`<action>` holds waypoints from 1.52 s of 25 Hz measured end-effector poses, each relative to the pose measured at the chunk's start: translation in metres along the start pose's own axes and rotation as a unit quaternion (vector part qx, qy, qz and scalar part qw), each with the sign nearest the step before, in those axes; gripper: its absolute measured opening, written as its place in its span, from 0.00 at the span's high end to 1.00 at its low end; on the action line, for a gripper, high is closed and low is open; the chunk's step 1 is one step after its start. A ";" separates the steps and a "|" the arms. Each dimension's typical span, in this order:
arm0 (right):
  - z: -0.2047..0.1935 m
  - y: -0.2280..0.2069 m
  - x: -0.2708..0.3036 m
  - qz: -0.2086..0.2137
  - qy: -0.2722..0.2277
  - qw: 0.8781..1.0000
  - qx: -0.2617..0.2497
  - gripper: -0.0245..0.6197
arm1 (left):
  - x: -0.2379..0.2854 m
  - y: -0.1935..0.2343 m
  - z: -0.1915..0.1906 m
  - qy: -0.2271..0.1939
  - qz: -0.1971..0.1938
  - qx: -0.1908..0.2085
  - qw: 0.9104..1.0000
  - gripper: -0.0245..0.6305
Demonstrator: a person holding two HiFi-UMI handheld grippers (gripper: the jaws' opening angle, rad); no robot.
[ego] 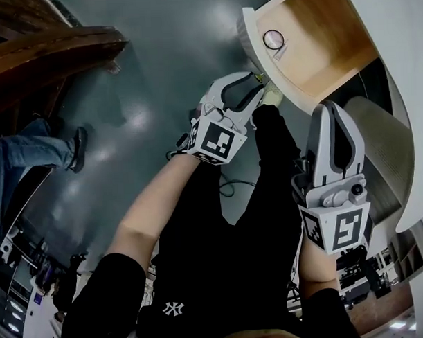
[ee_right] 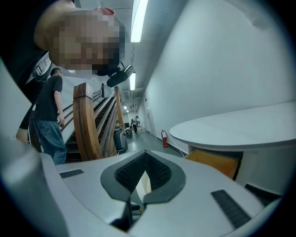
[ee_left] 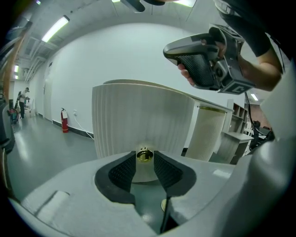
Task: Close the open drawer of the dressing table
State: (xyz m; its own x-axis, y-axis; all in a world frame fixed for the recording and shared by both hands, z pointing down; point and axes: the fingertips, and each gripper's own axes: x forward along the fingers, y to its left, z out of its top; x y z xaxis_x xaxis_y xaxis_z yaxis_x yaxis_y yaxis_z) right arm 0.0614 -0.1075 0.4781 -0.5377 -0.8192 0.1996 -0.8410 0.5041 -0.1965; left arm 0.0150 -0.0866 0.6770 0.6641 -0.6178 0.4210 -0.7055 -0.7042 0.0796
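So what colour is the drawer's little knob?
Shiny gold knob, best in the left gripper view.

Drawer [ego: 328,39]: interior lined in smooth honey wood; front finished white, finely ribbed, matt.
Knob [ee_left: 144,156]: polished brass-coloured metal.
Left gripper [ego: 258,83]: matt grey plastic, pads [ee_left: 121,172] black and knurled.
Tabletop [ee_right: 231,122]: smooth matt white.
Floor [ego: 159,56]: glossy grey.

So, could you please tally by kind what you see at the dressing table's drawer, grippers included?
Grippers: 2, left gripper and right gripper
Drawers: 1, the open drawer
Knobs: 1, the brass knob
Loose things: 1, a round item in the drawer
Total: 5
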 end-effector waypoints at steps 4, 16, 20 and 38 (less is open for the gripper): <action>-0.005 -0.007 -0.004 -0.012 0.000 1.000 0.001 0.94 | 0.004 0.002 0.000 -0.001 0.004 -0.001 1.000 0.78; -0.003 -0.049 -0.020 -0.058 -0.006 0.998 0.003 0.94 | 0.029 0.006 0.016 0.004 -0.008 -0.001 1.000 0.79; -0.003 -0.063 -0.026 -0.070 -0.010 0.997 0.005 0.94 | 0.050 0.006 0.028 -0.001 -0.019 0.005 1.000 0.79; -0.025 -0.123 -0.011 -0.092 0.001 0.996 -0.001 0.94 | 0.140 0.022 0.081 -0.047 -0.038 0.025 0.998 0.79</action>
State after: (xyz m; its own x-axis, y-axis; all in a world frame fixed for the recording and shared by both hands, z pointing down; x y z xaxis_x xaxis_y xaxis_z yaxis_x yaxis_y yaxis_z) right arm 0.1694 -0.1538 0.5242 -0.3752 -0.8968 0.2346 -0.9252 0.3466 -0.1546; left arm 0.1124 -0.2172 0.6641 0.7377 -0.5903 0.3277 -0.6402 -0.7657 0.0619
